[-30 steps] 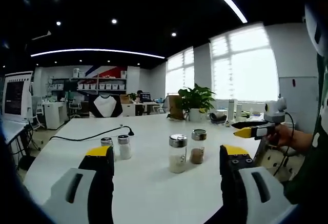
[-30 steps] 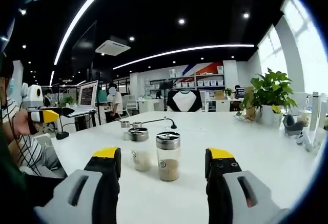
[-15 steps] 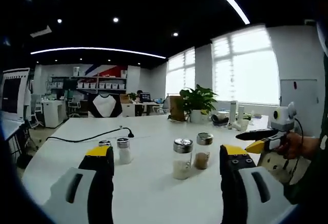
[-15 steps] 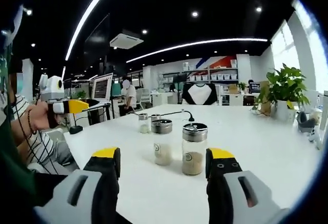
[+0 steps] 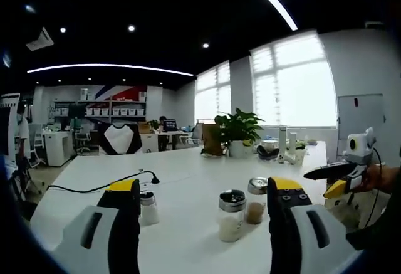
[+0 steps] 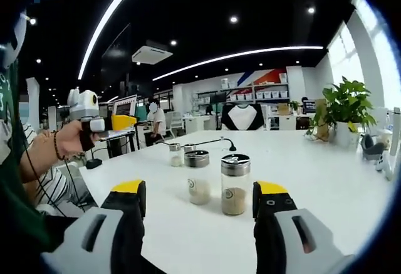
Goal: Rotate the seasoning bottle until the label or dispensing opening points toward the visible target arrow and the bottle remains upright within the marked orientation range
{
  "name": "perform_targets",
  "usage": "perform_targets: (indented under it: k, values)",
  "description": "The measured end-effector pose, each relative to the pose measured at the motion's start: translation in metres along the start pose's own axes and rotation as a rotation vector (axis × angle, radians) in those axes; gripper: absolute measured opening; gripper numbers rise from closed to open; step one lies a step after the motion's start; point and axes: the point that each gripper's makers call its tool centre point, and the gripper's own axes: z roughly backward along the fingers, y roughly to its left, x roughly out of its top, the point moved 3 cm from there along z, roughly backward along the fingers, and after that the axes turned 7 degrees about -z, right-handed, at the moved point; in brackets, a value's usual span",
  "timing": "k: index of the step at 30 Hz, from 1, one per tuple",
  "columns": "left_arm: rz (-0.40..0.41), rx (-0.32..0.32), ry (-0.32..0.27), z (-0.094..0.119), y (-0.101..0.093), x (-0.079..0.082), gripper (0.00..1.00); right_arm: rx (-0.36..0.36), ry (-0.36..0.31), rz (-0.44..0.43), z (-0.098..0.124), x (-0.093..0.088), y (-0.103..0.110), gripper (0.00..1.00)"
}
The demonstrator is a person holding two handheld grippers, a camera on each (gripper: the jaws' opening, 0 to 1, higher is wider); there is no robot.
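Observation:
Two glass seasoning bottles with metal lids stand upright on the white table (image 5: 188, 180). One holds white grains (image 5: 231, 216) (image 6: 198, 177), the other brown (image 5: 256, 200) (image 6: 235, 184). The brown bottle's round label faces the right gripper view. My left gripper (image 5: 203, 187) is open, short of the bottles, with the white-grain one between its jaws' lines. My right gripper (image 6: 200, 189) is open too, and both bottles stand ahead of its gap, untouched. A hand holds the right gripper (image 5: 335, 175) at the right edge of the left gripper view. A hand holds the left gripper (image 6: 106, 123) raised at the left of the right gripper view.
Two small shakers (image 6: 176, 155) (image 6: 189, 148) stand behind the bottles; one (image 5: 148, 207) sits beside my left jaw. A black cable (image 5: 119, 183) lies across the table. A potted plant (image 5: 237, 130) and small items (image 5: 282, 148) stand on the table's window side.
Both views have shifted with the hands: the bottles now sit lower in the left gripper view. In the right gripper view the left gripper has risen. Bottles stay put; both grippers stay open.

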Motion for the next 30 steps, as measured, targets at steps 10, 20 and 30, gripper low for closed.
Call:
perform_targets:
  k: [10, 20, 30]
  values:
    - [-0.016, -0.014, -0.001, -0.036, 0.022, 0.0, 0.87, -0.03, 0.019, 0.005, 0.009, -0.004, -0.004, 0.7]
    - [-0.007, 0.071, -0.001, -0.069, 0.051, -0.013, 0.77, -0.037, 0.018, 0.0, 0.011, 0.0, -0.006, 0.7]
    - [0.02, 0.125, 0.115, -0.102, 0.064, -0.065, 0.76, -0.049, 0.001, 0.006, 0.015, 0.008, -0.004, 0.69]
